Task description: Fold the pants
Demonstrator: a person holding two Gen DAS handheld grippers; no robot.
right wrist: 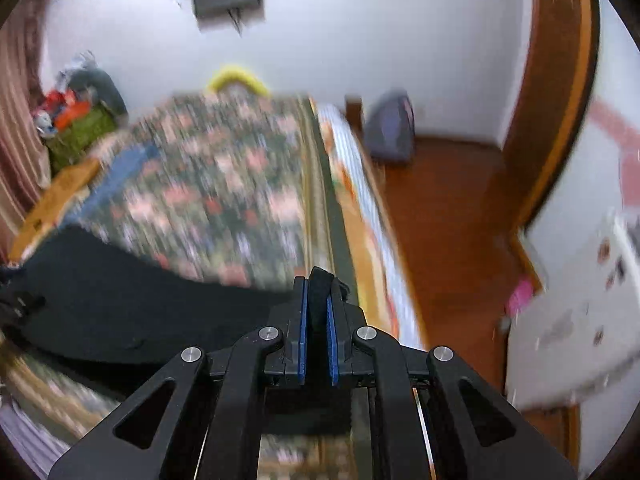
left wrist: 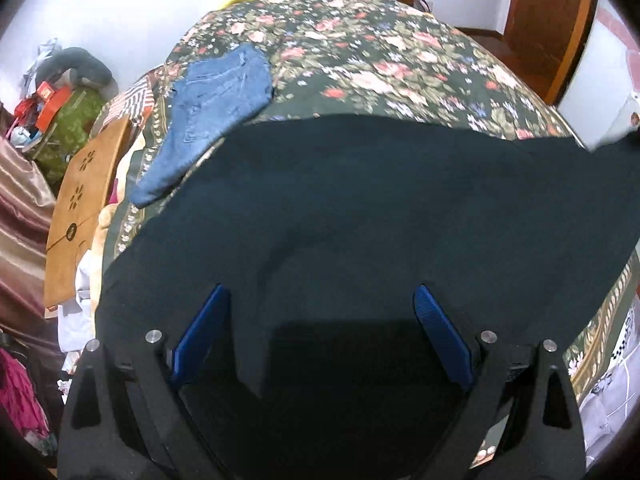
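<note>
Two grippers are mine, one in each hand, and both are over a bed with a dark floral bedspread point(left wrist: 360, 52). Far off at the left edge, a heap of clutter point(left wrist: 48, 108) sits against the white wall, and a tan suede piece with cut-out flower shapes point(left wrist: 80, 204) hangs off the bed's left side. Just right of that, a folded pair of blue jeans point(left wrist: 216, 108) lies on the bedspread, its near end just beside the far left edge of the dark pants point(left wrist: 380, 200).

Those dark pants are the task's thing. They spread wide across the near half of the bed, from the left border to the right. My left gripper point(left wrist: 322, 332) hovers over their near part with its blue pads point(left wrist: 202, 332) spread wide apart, released, nothing between them; whether the tips touch the cloth I cannot tell.

Further right, my right gripper point(right wrist: 318, 320) is clenched on a bunched fold of the dark pants point(right wrist: 120, 300), the black cloth pinched between its blue pads and poking out past the tips. It sits near the bed's right edge. The right wrist view is badly blurred. Beyond the bed's right side is a wooden floor point(right wrist: 448, 216), a grey bag point(right wrist: 392, 132) against the far wall, and a wooden door frame point(right wrist: 560, 80).
</note>
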